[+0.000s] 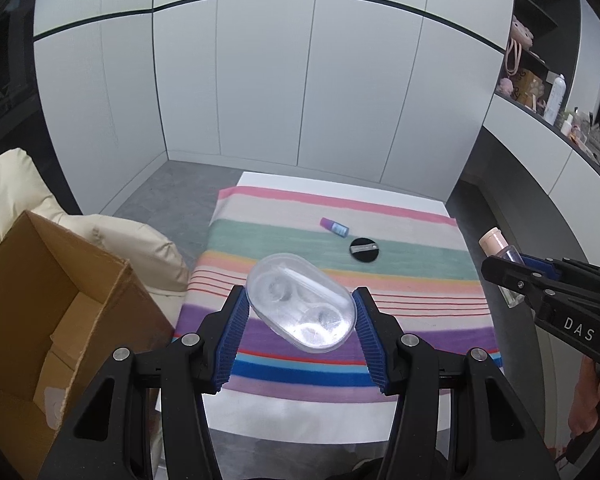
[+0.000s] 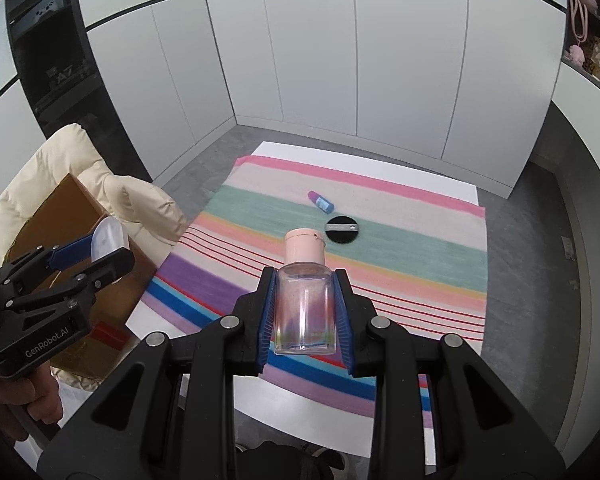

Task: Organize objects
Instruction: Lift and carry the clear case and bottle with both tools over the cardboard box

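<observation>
We clamp a clear oval plastic case (image 1: 302, 307) in the left gripper (image 1: 300, 320) and a clear pink-capped bottle (image 2: 304, 300) in the right gripper (image 2: 305, 316); neither is yet in the open brown cardboard box (image 1: 40, 300), and a small purple-and-blue tube (image 1: 334, 227) and a black round disc (image 1: 364, 250) wait on the striped cloth (image 1: 420, 280).

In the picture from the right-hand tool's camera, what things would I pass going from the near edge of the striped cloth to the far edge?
Clear square bottle with a pink cap, held in the right gripper → round black disc with a silver label → small purple and blue tube lying on its side.
</observation>
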The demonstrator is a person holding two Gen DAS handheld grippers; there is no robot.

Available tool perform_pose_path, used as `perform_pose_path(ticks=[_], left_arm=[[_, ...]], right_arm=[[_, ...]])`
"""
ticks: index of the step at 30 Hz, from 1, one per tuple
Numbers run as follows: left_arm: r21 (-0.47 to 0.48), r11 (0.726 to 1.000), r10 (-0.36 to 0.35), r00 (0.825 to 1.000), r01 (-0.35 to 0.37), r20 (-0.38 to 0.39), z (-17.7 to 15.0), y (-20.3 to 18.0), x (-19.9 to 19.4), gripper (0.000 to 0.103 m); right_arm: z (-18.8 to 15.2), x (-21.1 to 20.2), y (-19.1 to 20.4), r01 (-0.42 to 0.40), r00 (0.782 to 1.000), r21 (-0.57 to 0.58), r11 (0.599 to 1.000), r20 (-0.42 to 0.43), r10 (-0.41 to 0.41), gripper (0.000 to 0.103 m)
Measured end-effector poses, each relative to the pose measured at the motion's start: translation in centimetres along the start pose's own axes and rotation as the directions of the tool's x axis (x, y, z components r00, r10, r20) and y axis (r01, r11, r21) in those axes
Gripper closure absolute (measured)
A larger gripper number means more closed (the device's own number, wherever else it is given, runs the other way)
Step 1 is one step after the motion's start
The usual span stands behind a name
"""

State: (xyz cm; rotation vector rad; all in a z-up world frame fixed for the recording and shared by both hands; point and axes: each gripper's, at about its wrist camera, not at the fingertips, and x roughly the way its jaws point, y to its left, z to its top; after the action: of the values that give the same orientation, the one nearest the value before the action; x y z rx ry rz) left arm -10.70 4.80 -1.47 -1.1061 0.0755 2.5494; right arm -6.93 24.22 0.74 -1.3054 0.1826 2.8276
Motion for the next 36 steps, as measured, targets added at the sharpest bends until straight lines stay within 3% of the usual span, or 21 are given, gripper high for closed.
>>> perform_pose_path(ticks=[14, 36], left_arm=[[-0.062, 0.996, 0.063, 0.998, -0.062, 0.013, -1.0, 5.0, -1.8, 0.049], [-0.197, 0.964, 0.183, 0.983, -0.177, 0.013, -3.8, 13.7, -5.8, 0.049]], right_arm=[[1.1, 1.2, 5.2, -0.067, 0.998, -0.059, 0.996, -0.001, 0.067, 0.075], [2.0, 2.8, 15.0, -0.178, 0.984, -0.181, 0.967, -0.016, 0.178, 0.075]])
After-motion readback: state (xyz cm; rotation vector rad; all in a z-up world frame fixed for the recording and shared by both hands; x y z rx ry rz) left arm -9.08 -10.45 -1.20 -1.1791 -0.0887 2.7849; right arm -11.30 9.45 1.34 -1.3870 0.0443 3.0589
